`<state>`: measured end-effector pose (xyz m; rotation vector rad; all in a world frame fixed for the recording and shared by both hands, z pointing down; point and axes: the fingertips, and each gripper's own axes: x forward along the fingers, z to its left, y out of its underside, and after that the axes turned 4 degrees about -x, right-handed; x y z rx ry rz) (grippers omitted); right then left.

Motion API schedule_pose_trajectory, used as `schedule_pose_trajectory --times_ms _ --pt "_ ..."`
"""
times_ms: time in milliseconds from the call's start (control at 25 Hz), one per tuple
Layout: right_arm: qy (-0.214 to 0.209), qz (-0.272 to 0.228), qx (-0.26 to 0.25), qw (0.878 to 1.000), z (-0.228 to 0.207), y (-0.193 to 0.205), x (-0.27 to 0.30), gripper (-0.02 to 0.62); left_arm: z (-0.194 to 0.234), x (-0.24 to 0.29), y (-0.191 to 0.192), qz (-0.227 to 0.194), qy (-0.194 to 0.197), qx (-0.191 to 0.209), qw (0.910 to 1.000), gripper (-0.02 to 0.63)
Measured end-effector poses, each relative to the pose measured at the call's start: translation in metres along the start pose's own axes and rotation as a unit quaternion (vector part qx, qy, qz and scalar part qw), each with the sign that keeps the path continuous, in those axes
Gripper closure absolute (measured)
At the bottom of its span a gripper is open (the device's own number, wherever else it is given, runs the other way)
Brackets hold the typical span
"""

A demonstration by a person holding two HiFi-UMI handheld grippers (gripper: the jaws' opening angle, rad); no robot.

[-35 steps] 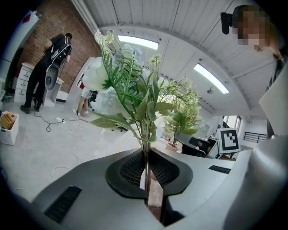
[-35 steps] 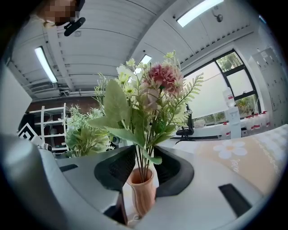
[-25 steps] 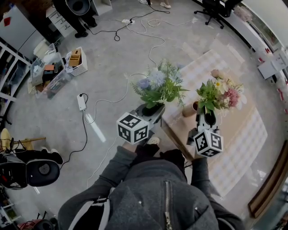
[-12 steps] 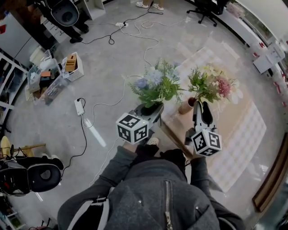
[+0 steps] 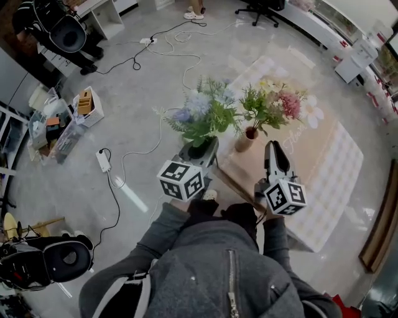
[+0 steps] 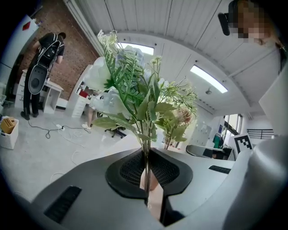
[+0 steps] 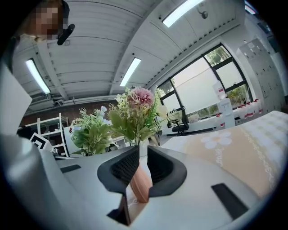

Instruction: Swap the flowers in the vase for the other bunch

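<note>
The blue and white bunch (image 5: pixel 202 115) stands upright over the floor, left of the table, its stems (image 6: pixel 146 157) pinched in my left gripper (image 5: pixel 202 149), which is shut on them. The pink and yellow bunch (image 5: pixel 273 102) stands in the small terracotta vase (image 5: pixel 244 141) near the table's left edge. My right gripper (image 5: pixel 273 149) is just right of the vase, open, with nothing between its pads. In the right gripper view the vase (image 7: pixel 141 184) shows through the gap in that gripper (image 7: pixel 138 164), under the pink bunch (image 7: pixel 135 114).
The low table (image 5: pixel 323 174) has a beige checked cloth with a flower print. Cables and a power strip (image 5: pixel 103 160) lie on the floor at left, past them crates (image 5: pixel 87 105). A person (image 6: pixel 45 67) stands far left, and an office chair (image 5: pixel 258 6) is at the back.
The right gripper carried the pink bunch left to the vase, let it go there, and now stands apart. The left gripper kept hold of the blue bunch and hardly moved.
</note>
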<state>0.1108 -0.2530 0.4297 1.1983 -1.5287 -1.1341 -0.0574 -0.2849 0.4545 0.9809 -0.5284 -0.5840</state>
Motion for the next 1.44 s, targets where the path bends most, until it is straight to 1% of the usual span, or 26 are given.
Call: schedule_pose_trajectory --times_ms 40,120,240,440,840,1040,1440 --pt "0.006 0.0 0.005 1.0 -0.002 0.002 -0.002 0.549 -0.001 0.0 -0.001 -0.005 -0.001 0.001 1.0 0.574" --pt "0.017 0.003 0.011 1.0 -0.005 0.005 -0.007 0.566 -0.001 -0.002 -0.005 -0.017 0.0 0.0 0.9998 0.574" --pt "0.027 0.01 0.009 1.0 -0.01 0.008 -0.011 0.575 -0.002 -0.002 -0.009 -0.032 0.003 -0.001 0.9995 0.574" --pt "0.033 0.021 0.007 0.999 -0.014 0.009 -0.012 0.578 -0.004 -0.001 -0.009 -0.033 0.001 -0.002 0.9995 0.574" --pt "0.021 0.028 0.001 0.999 -0.014 0.009 -0.007 0.581 0.0 -0.005 -0.013 -0.042 -0.016 -0.005 0.999 0.574" --pt "0.009 0.029 -0.003 1.0 -0.009 0.009 -0.006 0.583 0.0 -0.007 -0.014 -0.046 -0.021 -0.003 0.9987 0.574" --pt "0.014 0.033 -0.004 0.999 -0.009 0.011 -0.004 0.583 0.009 -0.011 -0.018 -0.058 -0.036 -0.003 0.9977 0.574"
